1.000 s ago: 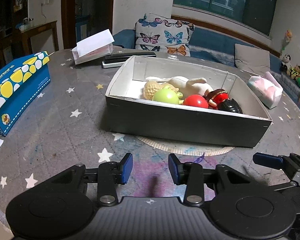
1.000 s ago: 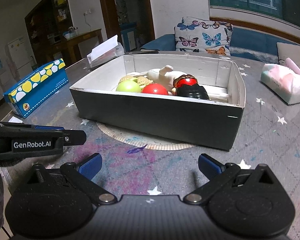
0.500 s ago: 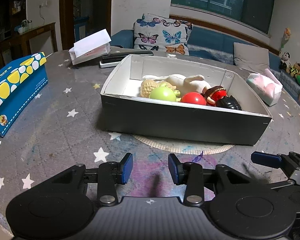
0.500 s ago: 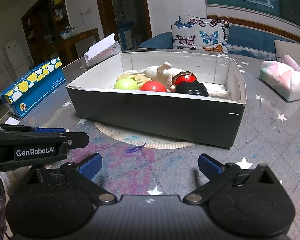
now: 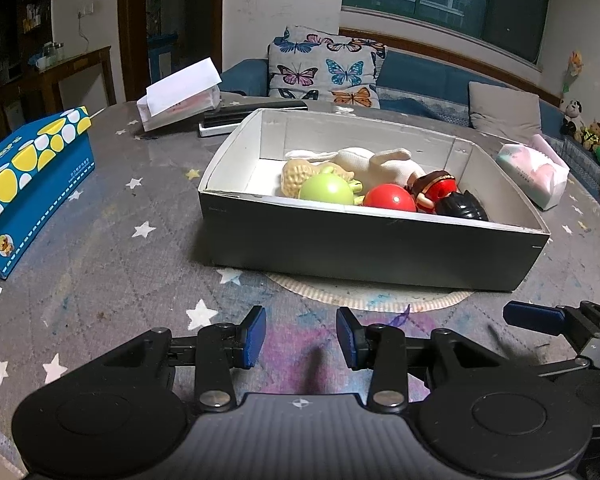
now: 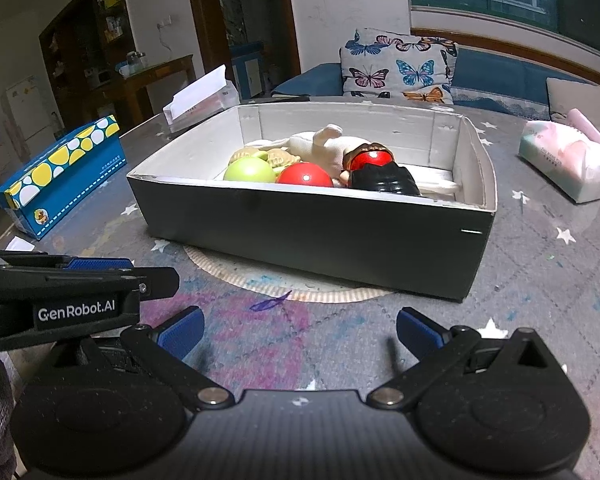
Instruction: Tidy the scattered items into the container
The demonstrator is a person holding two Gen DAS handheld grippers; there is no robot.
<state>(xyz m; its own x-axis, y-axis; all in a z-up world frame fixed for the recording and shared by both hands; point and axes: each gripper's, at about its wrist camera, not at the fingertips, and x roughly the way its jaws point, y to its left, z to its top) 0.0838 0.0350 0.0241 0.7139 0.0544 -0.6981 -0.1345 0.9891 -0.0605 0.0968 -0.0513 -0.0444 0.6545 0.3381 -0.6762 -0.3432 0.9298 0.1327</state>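
A dark cardboard box with a white inside stands on a round mat in the middle of the table. It holds a green ball, a red ball, a white plush rabbit, a tan toy and a red-and-black figure. My left gripper hovers over the table in front of the box, open, nothing between its blue pads. My right gripper is beside it, open wide and empty.
A blue and yellow tissue box lies at the left. A clear box with white paper and a dark remote sit behind. A pink tissue pack lies at the right. A sofa with a butterfly cushion is beyond.
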